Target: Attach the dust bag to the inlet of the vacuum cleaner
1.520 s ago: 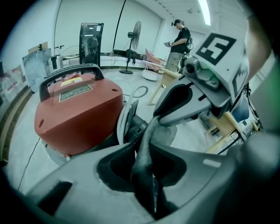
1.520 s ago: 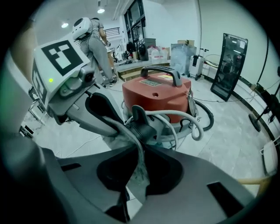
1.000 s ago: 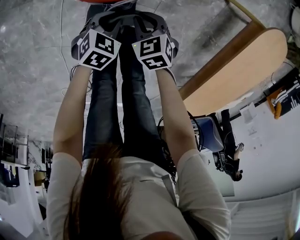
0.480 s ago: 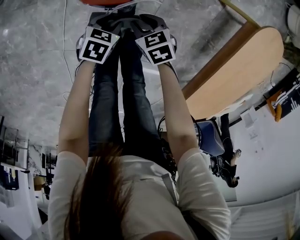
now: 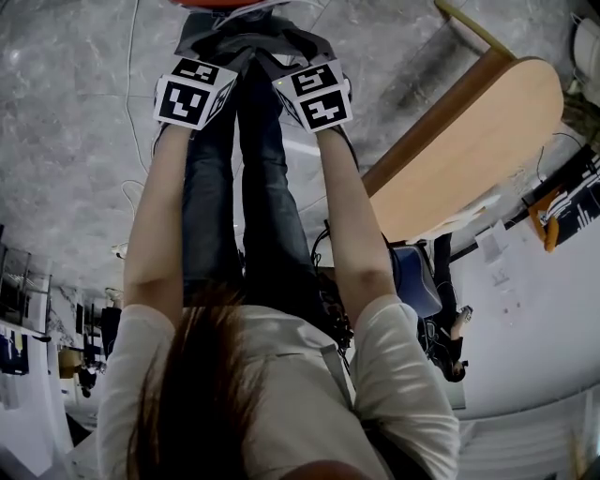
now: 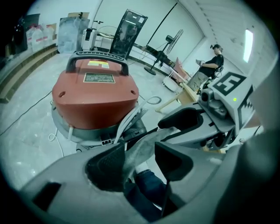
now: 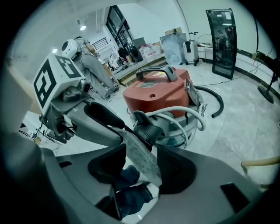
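Marbled floor (image 5: 75,141), cluttered workshop. Near the red vacuum cleaner (image 6: 94,94), limp grey dust bag (image 6: 141,146) lies loose inside left gripper (image 6: 139,162) and right gripper (image 7: 140,171), freshly opened.

The vacuum cleaner (image 5: 217,4) is cut off at 12 o'clock in the head view. The print on its lid label (image 6: 99,78) cannot be read, and the dust bag (image 6: 140,146) is mostly hidden toward 6 o'clock.
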Tool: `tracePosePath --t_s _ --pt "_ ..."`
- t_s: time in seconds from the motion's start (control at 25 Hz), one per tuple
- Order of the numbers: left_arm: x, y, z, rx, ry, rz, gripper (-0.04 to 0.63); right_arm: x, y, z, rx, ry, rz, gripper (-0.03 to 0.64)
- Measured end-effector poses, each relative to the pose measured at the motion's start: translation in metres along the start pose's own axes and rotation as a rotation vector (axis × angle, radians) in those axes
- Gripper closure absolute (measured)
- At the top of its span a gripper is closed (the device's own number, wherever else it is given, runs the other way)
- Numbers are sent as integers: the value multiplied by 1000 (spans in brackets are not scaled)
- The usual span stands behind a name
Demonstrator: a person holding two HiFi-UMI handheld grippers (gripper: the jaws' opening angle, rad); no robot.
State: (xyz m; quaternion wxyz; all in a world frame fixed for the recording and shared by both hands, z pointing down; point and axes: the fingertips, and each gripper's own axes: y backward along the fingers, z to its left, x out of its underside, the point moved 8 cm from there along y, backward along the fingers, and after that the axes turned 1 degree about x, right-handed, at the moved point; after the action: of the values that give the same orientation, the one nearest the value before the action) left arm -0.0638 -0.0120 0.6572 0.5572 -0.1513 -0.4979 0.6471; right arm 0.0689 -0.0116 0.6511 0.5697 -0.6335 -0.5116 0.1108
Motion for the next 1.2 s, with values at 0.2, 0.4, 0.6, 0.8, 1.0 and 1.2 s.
tracePosePath --t_s 0.2,0.4,0.6,0.8,1.0,1.2 --pt "-4 8 -7 -39 58 -56 373 1 13 0 21 -54 -26 387" --pt "-16 24 -20 -97 74 -132 431 -4 31 -1 22 -155 -81 393" --pt "-29 39 -27 -121 102 -219 482 -16 42 5 12 -200 -141 460" --pt "-44 59 -30 -159 98 -288 569 -30 58 5 47 -208 -191 583" --pt "-60 83 -34 -169 81 -346 577 -51 76 5 75 -224 -222 614" --pt "-81 106 -40 -161 61 -378 577 -72 103 8 104 -249 -266 615"
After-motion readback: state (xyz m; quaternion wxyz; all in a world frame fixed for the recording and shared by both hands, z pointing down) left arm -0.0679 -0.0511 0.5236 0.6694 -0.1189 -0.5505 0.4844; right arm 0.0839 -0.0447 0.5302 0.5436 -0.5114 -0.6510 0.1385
